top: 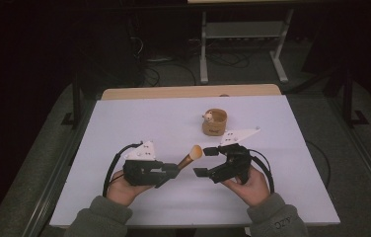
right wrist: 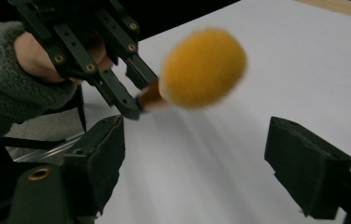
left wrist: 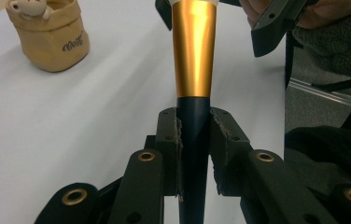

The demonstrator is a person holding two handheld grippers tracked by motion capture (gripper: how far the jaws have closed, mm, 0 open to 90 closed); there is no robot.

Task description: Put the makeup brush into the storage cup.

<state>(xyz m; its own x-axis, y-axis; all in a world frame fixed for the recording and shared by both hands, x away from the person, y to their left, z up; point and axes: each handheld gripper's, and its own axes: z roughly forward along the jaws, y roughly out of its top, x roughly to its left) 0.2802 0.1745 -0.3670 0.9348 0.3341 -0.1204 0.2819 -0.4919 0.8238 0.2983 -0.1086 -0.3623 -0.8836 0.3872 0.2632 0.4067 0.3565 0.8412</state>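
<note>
The left gripper is clamped on the dark handle of a makeup brush, its pads pressing the handle from both sides just below the gold collar, as the left gripper view shows. Gripping low on the handle leaves the gold collar and the fluffy orange head free, so the brush sticks out up and to the right above the white table, with its head offered towards the other hand. The right gripper faces that head with its jaws wide apart and nothing between them; in the right gripper view the orange head floats ahead of the two black jaws, near but not touching either one. That spacing reads like the set-up for a hand-over, the wide gap giving room to come round the collar or head. Further back on the table, well apart from both hands, stands a small tan pouch with a little pale figure in its mouth, a likely home for the brush
</note>
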